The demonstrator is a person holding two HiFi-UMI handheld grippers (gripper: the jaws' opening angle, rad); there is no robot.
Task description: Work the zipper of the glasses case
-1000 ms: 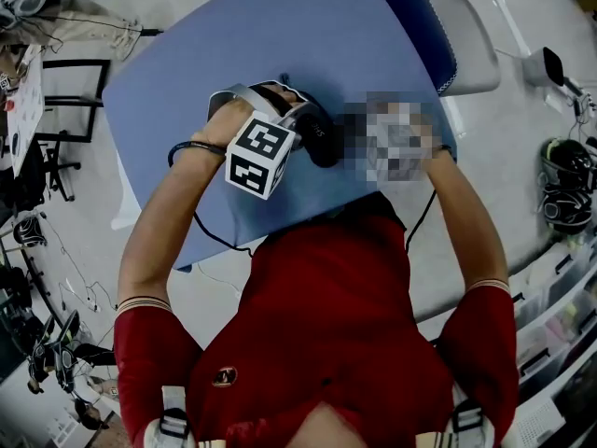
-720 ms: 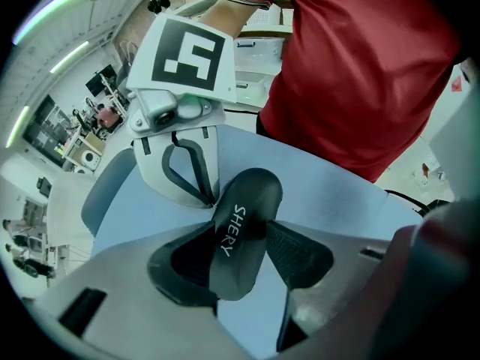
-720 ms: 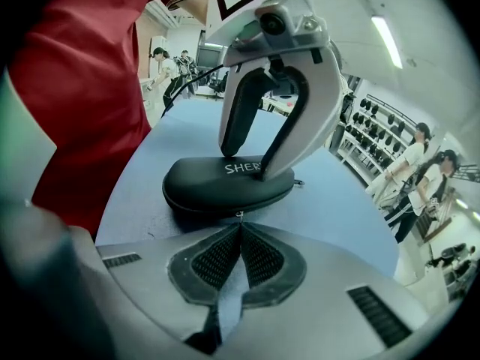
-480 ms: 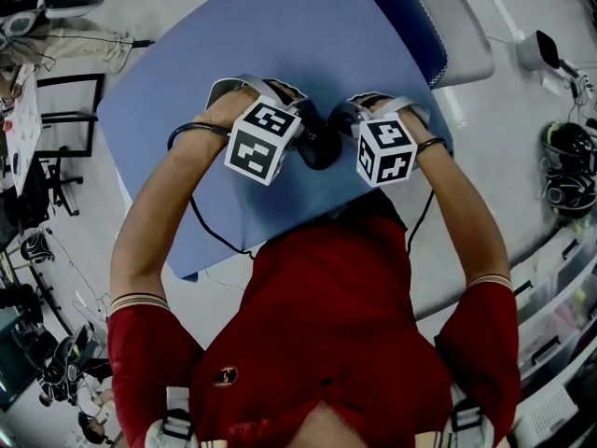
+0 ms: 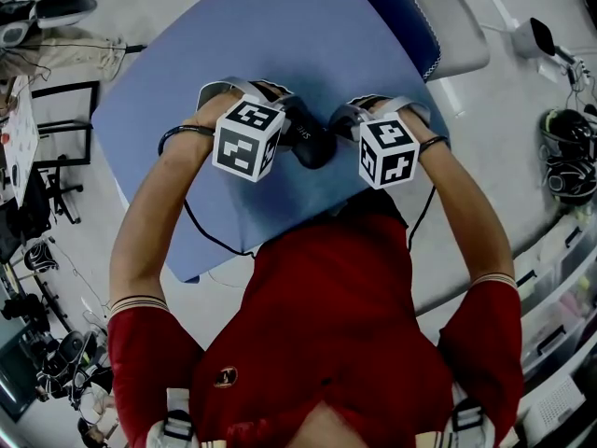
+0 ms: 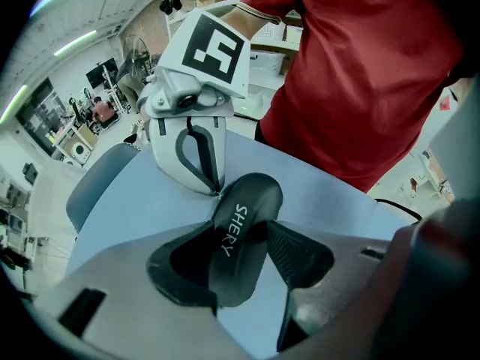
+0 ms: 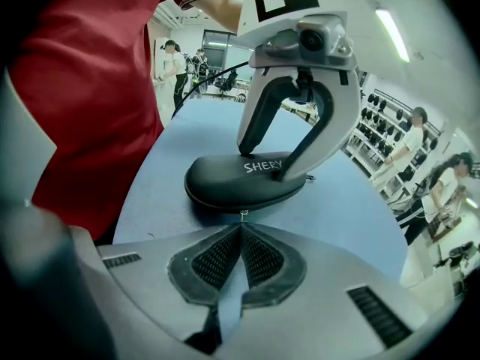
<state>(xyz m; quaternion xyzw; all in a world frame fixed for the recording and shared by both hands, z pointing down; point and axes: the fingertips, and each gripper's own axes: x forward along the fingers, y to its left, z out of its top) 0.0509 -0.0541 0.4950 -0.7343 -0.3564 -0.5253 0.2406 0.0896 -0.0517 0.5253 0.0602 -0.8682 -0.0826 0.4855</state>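
Jaws of the left gripper (image 6: 240,255) clamped the black oval hard-shell glasses case (image 5: 312,145) at mid-frame on the blue table (image 5: 280,35), apparently anchoring it, while the right gripper (image 7: 241,235), jaws closed, pinched its small metal zipper pull (image 7: 241,215) for dragging.

Beyond the glasses case (image 5: 312,147) the blue table (image 5: 280,35) lies open; a chair (image 5: 396,17) flanks its right.

Pale grey floor (image 5: 504,129) surrounds a blue table (image 5: 280,35); a grey chair (image 5: 452,26) (dark-blue pad (image 5: 401,17) beside it) stands upper right; strip light (image 7: 393,34) overhead.
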